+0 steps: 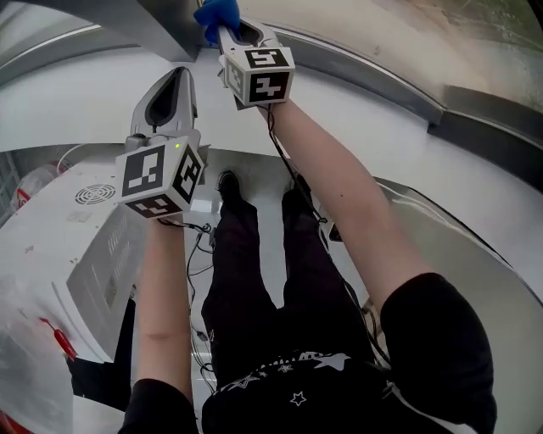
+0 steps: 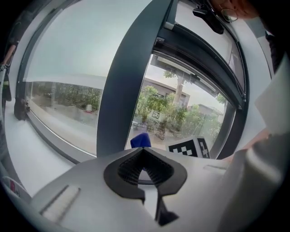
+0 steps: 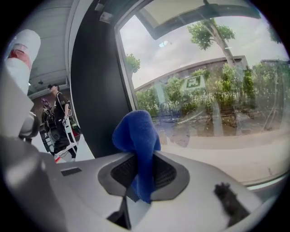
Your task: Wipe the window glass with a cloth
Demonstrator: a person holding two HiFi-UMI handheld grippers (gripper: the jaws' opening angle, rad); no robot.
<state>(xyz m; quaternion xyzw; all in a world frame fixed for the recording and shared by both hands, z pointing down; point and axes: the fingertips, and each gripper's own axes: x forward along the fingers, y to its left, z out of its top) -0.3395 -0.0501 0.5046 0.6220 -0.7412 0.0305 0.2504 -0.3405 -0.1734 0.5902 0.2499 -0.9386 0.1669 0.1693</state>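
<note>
A blue cloth [image 1: 215, 12] is pinched in my right gripper [image 1: 224, 30], which is shut on it and raised near the window glass [image 1: 475, 34]. In the right gripper view the cloth [image 3: 136, 131] bulges out above the right gripper [image 3: 142, 154], close in front of the glass [image 3: 217, 90], beside a dark window post [image 3: 95, 90]. My left gripper [image 1: 181, 78] is lower and to the left, shut with nothing in it. In the left gripper view the left gripper [image 2: 143, 153] points at the post [image 2: 131, 77]; the cloth [image 2: 140, 140] shows just beyond it.
A white window sill [image 1: 382, 136] runs below the glass. A white machine with a round vent [image 1: 85, 220] stands at the left. The person's legs [image 1: 254, 280] and cables [image 1: 199, 254] are below. Another person [image 3: 59, 113] stands far back in the room.
</note>
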